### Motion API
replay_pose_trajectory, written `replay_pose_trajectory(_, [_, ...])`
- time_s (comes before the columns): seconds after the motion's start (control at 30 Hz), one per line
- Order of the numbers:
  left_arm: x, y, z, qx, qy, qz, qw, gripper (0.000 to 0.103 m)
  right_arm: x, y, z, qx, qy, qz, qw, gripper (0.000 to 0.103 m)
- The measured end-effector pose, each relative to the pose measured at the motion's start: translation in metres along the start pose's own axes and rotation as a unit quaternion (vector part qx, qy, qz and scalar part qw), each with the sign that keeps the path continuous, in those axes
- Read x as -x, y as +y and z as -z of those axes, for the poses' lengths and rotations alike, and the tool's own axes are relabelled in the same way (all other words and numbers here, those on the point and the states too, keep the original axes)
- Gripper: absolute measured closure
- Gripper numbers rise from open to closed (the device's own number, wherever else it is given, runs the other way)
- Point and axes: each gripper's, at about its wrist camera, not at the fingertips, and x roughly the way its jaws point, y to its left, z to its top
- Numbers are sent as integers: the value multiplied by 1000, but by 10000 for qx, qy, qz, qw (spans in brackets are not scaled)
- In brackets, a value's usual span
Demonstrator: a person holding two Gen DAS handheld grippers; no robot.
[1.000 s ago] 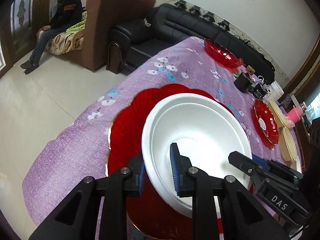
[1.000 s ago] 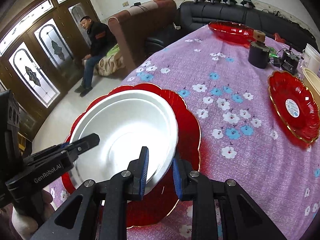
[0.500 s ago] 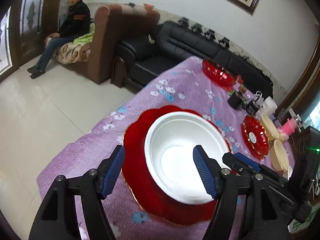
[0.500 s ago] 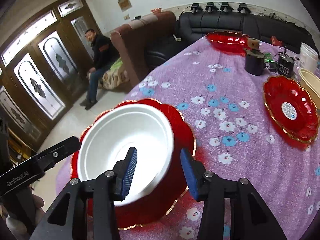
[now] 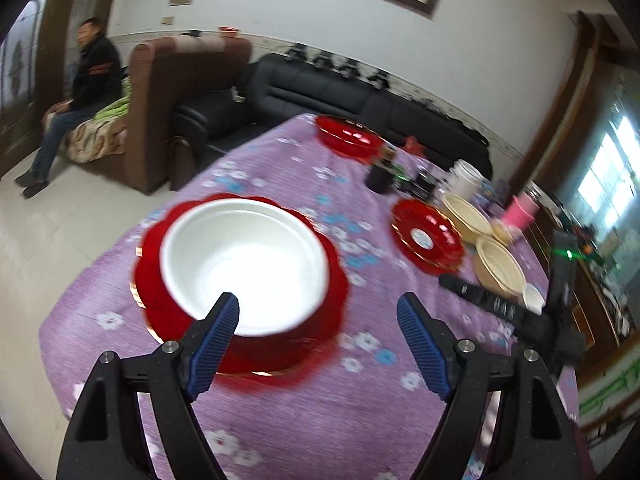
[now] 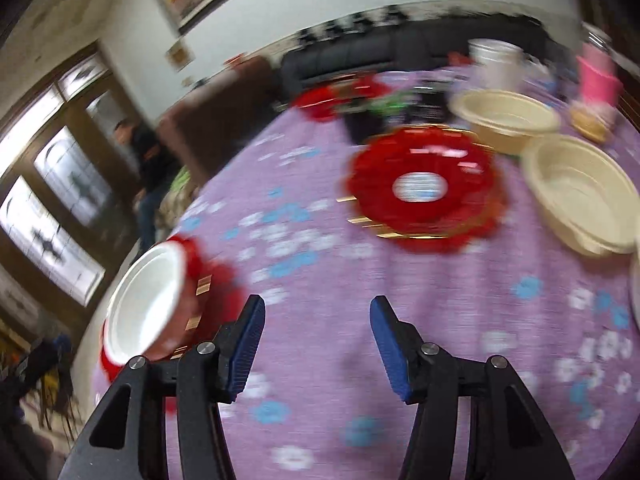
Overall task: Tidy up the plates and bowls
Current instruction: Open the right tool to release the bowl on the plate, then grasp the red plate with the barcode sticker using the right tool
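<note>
A white bowl (image 5: 244, 264) rests in a red scalloped plate (image 5: 160, 312) near the table's front left. My left gripper (image 5: 318, 320) hangs above and behind it, its jaws opening with nothing between them. My right gripper (image 6: 316, 320) has its jaws opening too, over bare purple cloth, also with nothing between them. In the blurred right wrist view the white bowl (image 6: 140, 304) on its red plate (image 6: 216, 292) lies at the far left. A second red plate (image 6: 424, 188) and two cream bowls (image 6: 580, 192) (image 6: 504, 116) sit ahead. The right gripper's dark body (image 5: 520, 312) shows in the left wrist view.
A third red plate (image 5: 348, 136) lies at the table's far end beside a dark cup (image 5: 378, 176), a white tub (image 5: 466, 180) and a pink cup (image 5: 520, 212). Sofas (image 5: 320, 92) stand behind the table. A seated person (image 5: 80, 92) is at the left.
Both grippers let go of the white bowl's rim, opened and drew back. The bowl stays on the red plate. The right gripper swung right toward the second red plate.
</note>
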Motion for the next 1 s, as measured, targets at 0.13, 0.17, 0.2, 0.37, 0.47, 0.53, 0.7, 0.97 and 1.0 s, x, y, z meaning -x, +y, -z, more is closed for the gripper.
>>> replay_pose_trajectory(0.13, [-5, -16, 8, -183, 80, 67, 9998, 22, 4, -55, -13, -674, -78, 128, 9976, 44])
replay_pose_trajectory(0.17, [-7, -20, 9, -202, 127, 96, 9997, 22, 2, -67, -17, -840, -70, 122, 9964, 44])
replay_pose_trajectory(0.2, [-8, -22, 11, -213, 157, 116, 9996, 22, 0, -74, -19, -955, -64, 132, 9953, 44])
replay_pose_trajectory(0.37, [-13, -26, 20, -240, 310, 155, 9991, 22, -23, -99, -35, -1437, 48, 192, 9894, 44])
replay_pose_trajectory(0.47, [-13, -25, 23, -247, 372, 124, 9989, 22, -38, -110, -44, -1686, 76, 325, 9851, 44])
replay_pose_trajectory(0.53, [-13, -23, 25, -253, 399, 113, 9988, 22, -49, -117, -52, -1904, 97, 329, 9811, 44])
replay_pose_trajectory(0.7, [-9, -15, 25, -170, 397, 59, 9990, 22, -57, -129, -62, -2350, 45, 84, 9719, 75])
replay_pose_trajectory(0.97, [-8, -15, 23, -199, 373, -12, 9991, 22, -43, -124, -41, -2070, 474, -359, 9765, 87])
replay_pose_trajectory(1.0, [-8, -18, 23, -238, 388, 8, 9990, 22, -39, -123, -35, -2014, 540, -407, 9772, 87])
